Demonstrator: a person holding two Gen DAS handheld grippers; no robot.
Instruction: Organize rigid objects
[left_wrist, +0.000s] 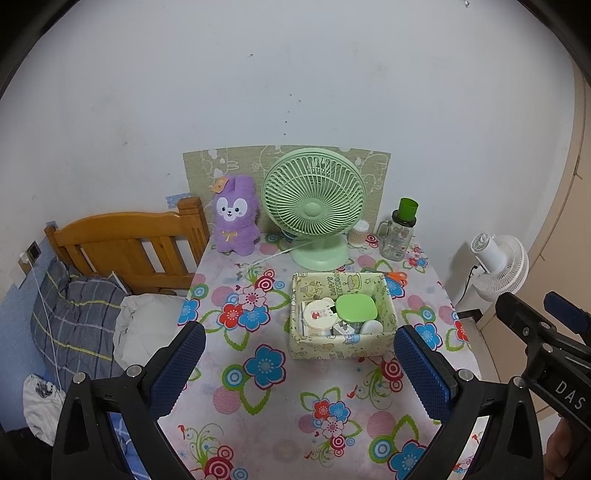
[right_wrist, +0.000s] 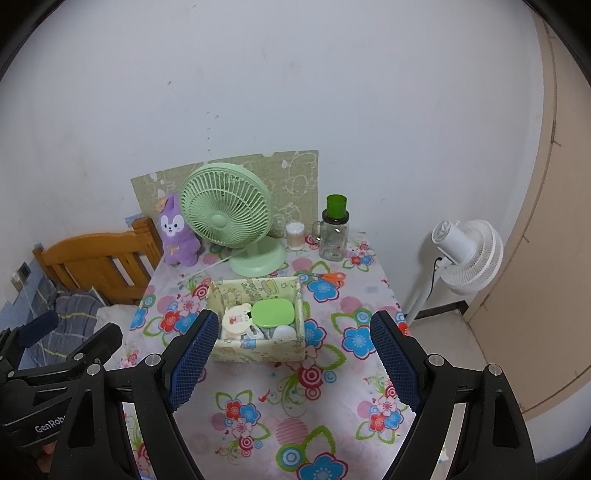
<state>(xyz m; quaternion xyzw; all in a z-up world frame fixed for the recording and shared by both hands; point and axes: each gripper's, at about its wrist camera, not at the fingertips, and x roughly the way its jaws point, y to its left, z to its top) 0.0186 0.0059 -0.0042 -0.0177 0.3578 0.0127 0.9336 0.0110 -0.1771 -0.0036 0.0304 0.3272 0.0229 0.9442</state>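
a patterned box (left_wrist: 341, 347) is seen in the middle of the flowered bench (left_wrist: 258, 406), upright and open at the top. inside it a green lid (left_wrist: 356, 307), a round white case (left_wrist: 319, 314) and smaller white items are packed together. orange scissors (left_wrist: 395, 276) lie on the bench just behind the box, near a glass jar (left_wrist: 399, 236). a green fan (left_wrist: 314, 206) and a purple plush (left_wrist: 236, 218) stand at the back by the wall. the left gripper (left_wrist: 299, 354) is held above the bench, fingers (left_wrist: 177, 373) spread wide with nothing between them. the right gripper (right_wrist: 295, 354) is likewise spread and empty, the box in front of it.
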